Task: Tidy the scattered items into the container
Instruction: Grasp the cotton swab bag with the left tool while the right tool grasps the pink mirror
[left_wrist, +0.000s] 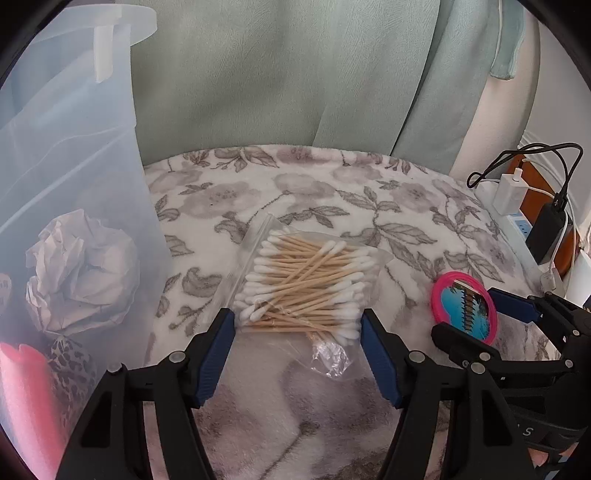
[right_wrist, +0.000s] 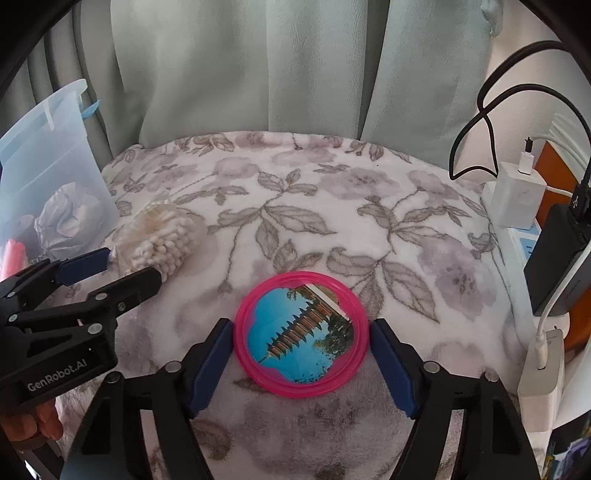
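Note:
A clear zip bag of cotton swabs (left_wrist: 306, 284) lies on the floral blanket (left_wrist: 295, 192). My left gripper (left_wrist: 297, 325) is open, its blue pads on either side of the bag's near end. A round pink-rimmed mirror (right_wrist: 301, 336) lies flat between the open fingers of my right gripper (right_wrist: 301, 336). The translucent blue container (left_wrist: 66, 177) stands at the left, holding crumpled paper (left_wrist: 81, 269), a pink item (left_wrist: 22, 398) and a leopard-print item (left_wrist: 70, 365). From the right wrist I see the swab bag (right_wrist: 162, 236), the left gripper (right_wrist: 122, 267) and the container (right_wrist: 48, 155).
A power strip (right_wrist: 517, 240) with white chargers (right_wrist: 517, 192), a black power bank (right_wrist: 557, 266) and cables runs along the blanket's right edge. Green curtains (left_wrist: 277, 74) hang behind. A hand (right_wrist: 40, 421) holds the left gripper.

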